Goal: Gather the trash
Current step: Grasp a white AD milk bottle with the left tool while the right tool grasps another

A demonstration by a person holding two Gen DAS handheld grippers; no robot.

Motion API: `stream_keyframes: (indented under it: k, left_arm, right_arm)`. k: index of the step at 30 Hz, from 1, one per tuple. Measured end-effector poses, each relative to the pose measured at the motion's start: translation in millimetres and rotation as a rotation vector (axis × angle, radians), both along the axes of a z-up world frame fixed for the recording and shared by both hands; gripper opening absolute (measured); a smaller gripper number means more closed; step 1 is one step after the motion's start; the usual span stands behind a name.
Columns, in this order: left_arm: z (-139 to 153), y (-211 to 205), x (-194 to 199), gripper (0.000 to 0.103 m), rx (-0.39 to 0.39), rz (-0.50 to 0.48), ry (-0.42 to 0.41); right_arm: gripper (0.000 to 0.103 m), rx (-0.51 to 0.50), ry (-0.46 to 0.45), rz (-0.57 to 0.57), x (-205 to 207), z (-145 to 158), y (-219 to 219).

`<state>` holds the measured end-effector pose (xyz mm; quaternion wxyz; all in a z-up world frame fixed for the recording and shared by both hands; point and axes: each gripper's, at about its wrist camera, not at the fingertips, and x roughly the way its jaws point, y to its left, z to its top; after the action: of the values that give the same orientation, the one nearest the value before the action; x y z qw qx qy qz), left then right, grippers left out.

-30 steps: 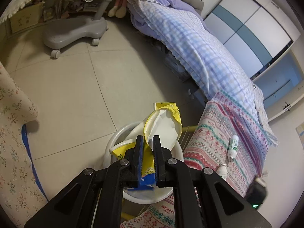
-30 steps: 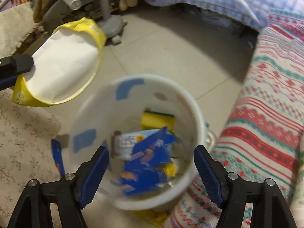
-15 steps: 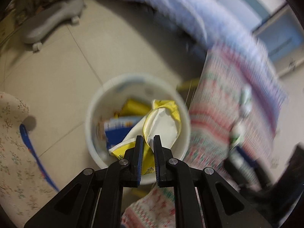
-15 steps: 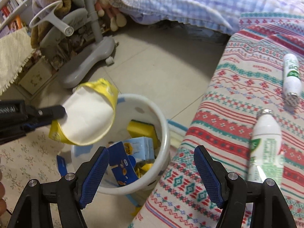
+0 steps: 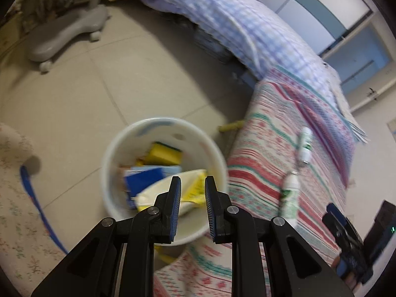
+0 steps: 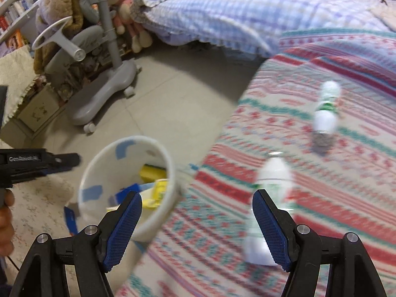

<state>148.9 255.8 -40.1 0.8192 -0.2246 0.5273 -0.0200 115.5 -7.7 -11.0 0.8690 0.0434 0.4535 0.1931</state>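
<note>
Left gripper (image 5: 192,208): jaws parted, empty, above bin (image 5: 109,173) | wrapper (image 5: 173,195) lies in bin with other trash | right gripper (image 6: 196,225): jaws wide, empty | left: two bottles (image 6: 272,188) on bed (image 6: 321,173)

the bin (image 5: 109,153) is white with pale blue patches on its inner wall. inside it lie a yellow sponge (image 5: 164,154) with a dark top edge, a blue and white carton (image 5: 146,179), and a wrapper (image 5: 170,194) that is yellow outside and cream-white inside. the blanket (image 6: 321,178) carries red, teal and pink stripes with small motifs on cream. two bottles (image 6: 272,185) on it are white with green labels. the quilt (image 6: 247,12) is a blue and lilac check. the floor (image 5: 123,74) is beige tile, the chair base (image 6: 106,94) grey, the rug (image 5: 14,210) cream with tiny flowers and a blue edge. both grippers, left (image 5: 192,206) and right (image 6: 196,227), are black with blue pads.
</note>
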Motion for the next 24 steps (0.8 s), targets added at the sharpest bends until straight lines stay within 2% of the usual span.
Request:
stream_keyframes:
  k: [3, 5, 7, 11, 14, 21, 24]
  left_arm:
    - [10, -21, 1, 0.021, 0.022, -0.043, -0.030]
    - [14, -37, 4, 0.028, 0.021, -0.070, -0.035]
    - [14, -54, 7, 0.041, 0.002, -0.099, -0.027]
    - [4, -95, 14, 0.043, -0.073, -0.154, 0.019]
    - [-6, -130, 21, 0.043, -0.092, -0.193, 0.065]
    - [-23, -196, 33, 0.043, -0.046, -0.274, 0.086]
    - [-36, -220, 41, 0.043, 0.014, -0.295, 0.101]
  right_arm:
    - [0.078, -0.009, 0.012, -0.041, 3, 6, -30]
    - [0.078, -0.019, 0.015, -0.076, 5, 8, -52]
    - [0.078, -0.016, 0.022, -0.111, 4, 9, -70]
    - [0.078, 0.021, 0.065, -0.191, 2, 0, -105]
    - [0.078, 0.058, 0.113, -0.238, 2, -11, -123]
    - [0.078, 0.123, 0.148, -0.305, 7, -16, -144]
    - [0.078, 0.139, 0.157, -0.324, 7, -18, -151]
